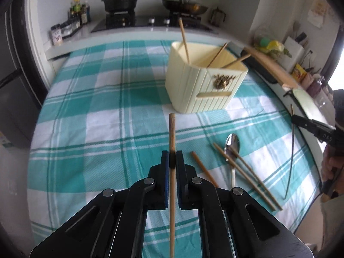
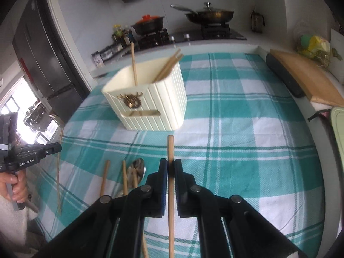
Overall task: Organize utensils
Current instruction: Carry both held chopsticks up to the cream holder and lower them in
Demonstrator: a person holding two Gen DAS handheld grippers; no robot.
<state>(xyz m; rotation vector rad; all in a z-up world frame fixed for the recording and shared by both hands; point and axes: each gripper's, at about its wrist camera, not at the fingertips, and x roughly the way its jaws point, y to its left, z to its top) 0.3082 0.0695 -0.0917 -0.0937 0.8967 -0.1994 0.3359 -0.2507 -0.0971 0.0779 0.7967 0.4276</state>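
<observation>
My left gripper (image 1: 172,157) is shut on a wooden chopstick (image 1: 172,133), held upright above the checked cloth. My right gripper (image 2: 171,165) is shut on another wooden chopstick (image 2: 170,148). Each gripper also shows at the edge of the other view: the right gripper (image 1: 294,118) and the left gripper (image 2: 59,147). A cream ribbed holder (image 1: 193,86) (image 2: 159,101) stands ahead of both with three chopsticks leaning inside. A metal spoon (image 1: 232,144) (image 2: 138,167) and loose chopsticks (image 1: 243,172) (image 2: 104,178) lie on the cloth between the grippers.
The teal checked cloth (image 1: 107,111) covers the table. Behind it runs a counter with a stove (image 1: 150,21), a pot (image 1: 120,1), a pan (image 2: 210,14) and bottles (image 1: 78,13). A wooden cutting board (image 2: 305,79) lies at the right edge. A dark fridge (image 2: 43,53) stands left.
</observation>
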